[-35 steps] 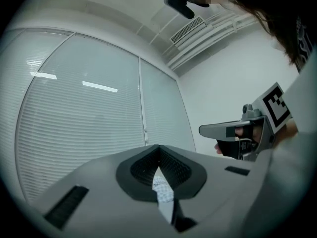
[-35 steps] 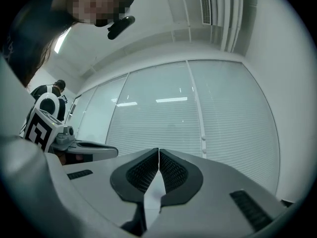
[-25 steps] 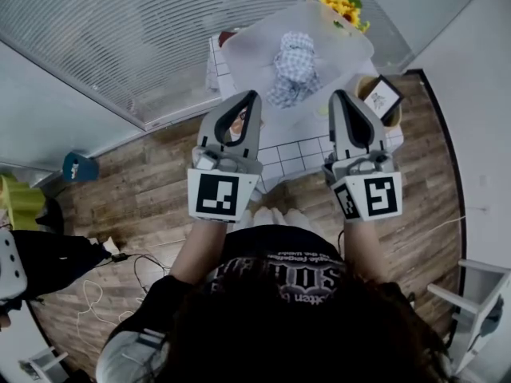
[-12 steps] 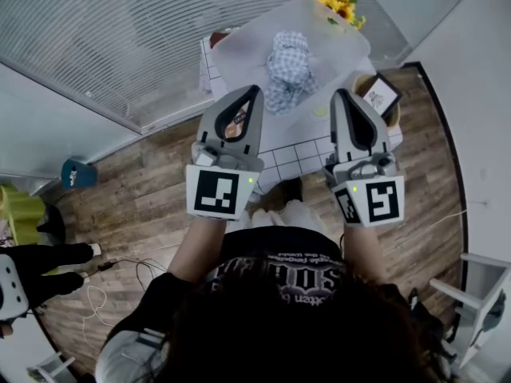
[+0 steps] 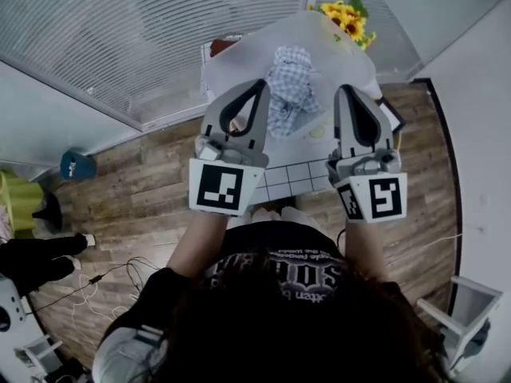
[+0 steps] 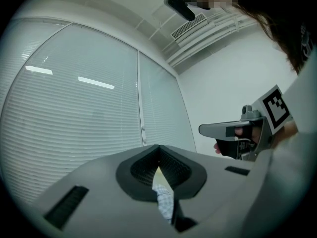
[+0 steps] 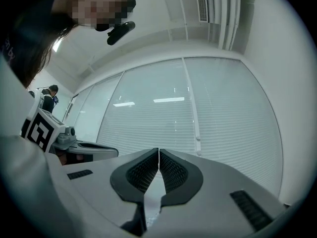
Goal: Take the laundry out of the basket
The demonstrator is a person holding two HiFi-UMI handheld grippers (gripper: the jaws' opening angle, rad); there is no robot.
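Observation:
A blue-and-white checked cloth [image 5: 291, 76] lies heaped in a translucent white basket [image 5: 331, 50] on a small tiled table [image 5: 291, 179]. My left gripper [image 5: 257, 84] is held just left of the cloth, its jaws together and empty. Level with it, my right gripper [image 5: 343, 91] hangs to the right of the cloth, also shut with nothing in it. In the left gripper view the jaws [image 6: 158, 161] meet, a strip of checked cloth [image 6: 164, 201] shows far below them, and the right gripper [image 6: 237, 132] is at the right. The right gripper view shows touching pads [image 7: 158, 163].
Sunflowers [image 5: 345, 13] stand at the table's far right corner, and a framed picture [image 5: 390, 115] peeks out by the right gripper. Window blinds [image 5: 152, 30] run along the far side. On the wooden floor to the left are a blue object [image 5: 75, 166] and cables [image 5: 112, 274].
Both grippers have moved forward, toward the basket, and now flank the checked cloth. The table and basket sit closer beneath them. Both stay shut.

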